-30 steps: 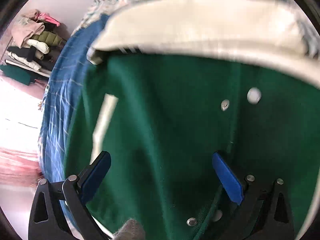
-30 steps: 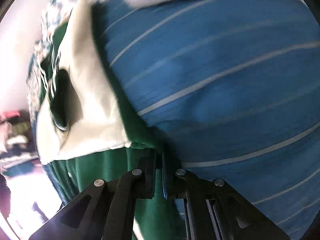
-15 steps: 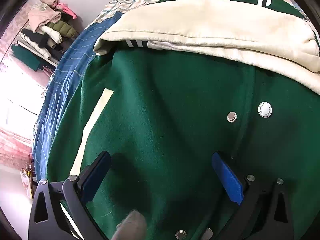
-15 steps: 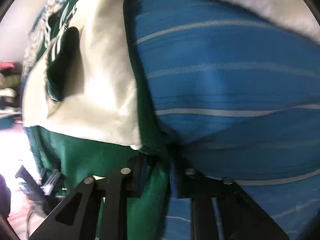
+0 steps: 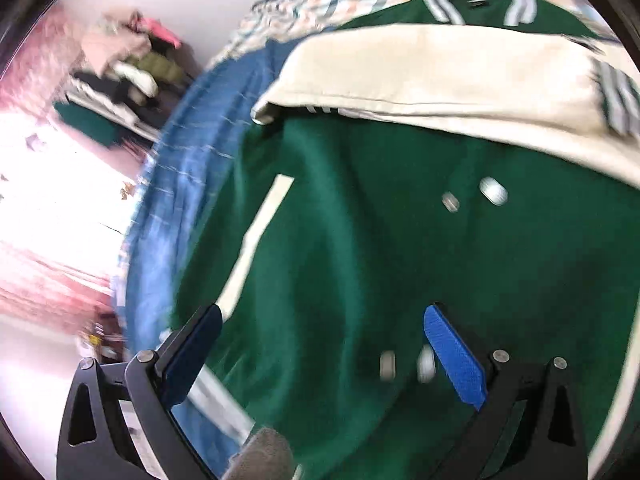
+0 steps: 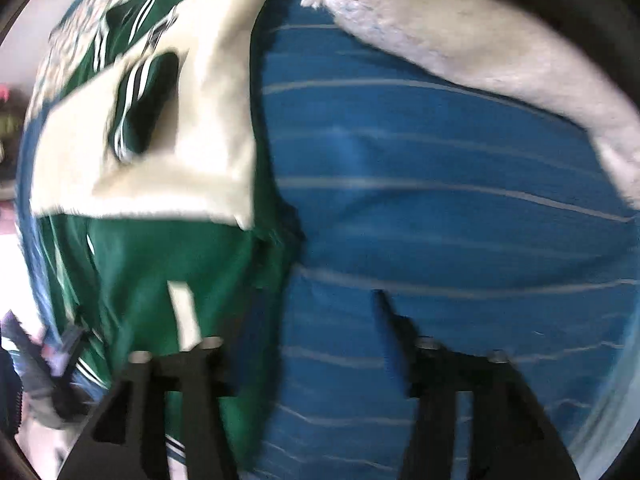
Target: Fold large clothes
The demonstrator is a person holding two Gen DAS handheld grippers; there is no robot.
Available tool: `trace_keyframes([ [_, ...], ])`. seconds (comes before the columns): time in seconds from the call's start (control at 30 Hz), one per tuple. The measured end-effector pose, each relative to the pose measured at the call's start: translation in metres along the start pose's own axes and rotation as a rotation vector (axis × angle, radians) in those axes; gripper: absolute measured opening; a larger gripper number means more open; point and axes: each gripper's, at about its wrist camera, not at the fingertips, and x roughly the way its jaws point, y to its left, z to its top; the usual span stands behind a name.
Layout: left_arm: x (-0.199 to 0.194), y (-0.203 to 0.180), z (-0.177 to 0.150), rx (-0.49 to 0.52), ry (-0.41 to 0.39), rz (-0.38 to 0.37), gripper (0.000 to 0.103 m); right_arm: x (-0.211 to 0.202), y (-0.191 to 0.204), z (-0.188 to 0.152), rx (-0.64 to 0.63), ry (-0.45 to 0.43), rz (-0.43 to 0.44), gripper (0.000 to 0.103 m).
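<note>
**Right gripper lets go of the jacket hem**

Since a second ago your right gripper point(image 6: 316, 320) has gone from pinched shut on the green edge to spread apart; its jaws have just been opening, and nothing sits between them now but the blue striped sheet point(image 6: 460, 240) below. Both views have also pulled back from the fabric and are blurred.

From your left wrist view, going left to right: a heap of clothes point(image 5: 132, 64) lies by the far wall, then the blue sheet runs down the bed's side, then the green jacket point(image 5: 360, 240) lies spread flat on it. A cream sleeve point(image 5: 440, 72) is folded across the jacket's upper part, and silver snaps point(image 5: 494, 191) run down its front. Your left gripper point(image 5: 320, 320) hovers over the jacket's lower part with its jaws wide, holding nothing.

From your right wrist view, the jacket with its cream sleeve fills the left, the sheet the middle, and a pale grey fringed cloth point(image 6: 480, 40) lies at the upper right.
</note>
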Motion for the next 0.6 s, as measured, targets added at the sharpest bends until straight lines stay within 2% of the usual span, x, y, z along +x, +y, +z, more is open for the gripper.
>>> trace_keyframes([
  [0.17, -0.067, -0.036, -0.059, 0.144, 0.001, 0.071, 0.103, -0.008, -0.026, -0.047, -0.038, 0.046, -0.066, 0.069],
  [0.23, -0.100, -0.063, -0.087, 0.228, -0.049, 0.110, 0.103, -0.009, -0.040, -0.060, -0.018, 0.065, -0.071, 0.069],
  [0.3, -0.124, -0.087, -0.110, 0.299, -0.087, 0.113, 0.103, -0.010, -0.054, -0.071, 0.009, 0.083, -0.071, 0.069],
  [0.47, -0.154, -0.135, -0.145, 0.419, -0.107, 0.115, 0.103, -0.018, -0.111, -0.090, 0.120, 0.117, -0.044, 0.069],
  [0.6, -0.144, -0.181, -0.158, 0.509, -0.107, 0.150, 0.103, -0.022, -0.126, -0.087, 0.158, 0.109, -0.041, 0.069],
])
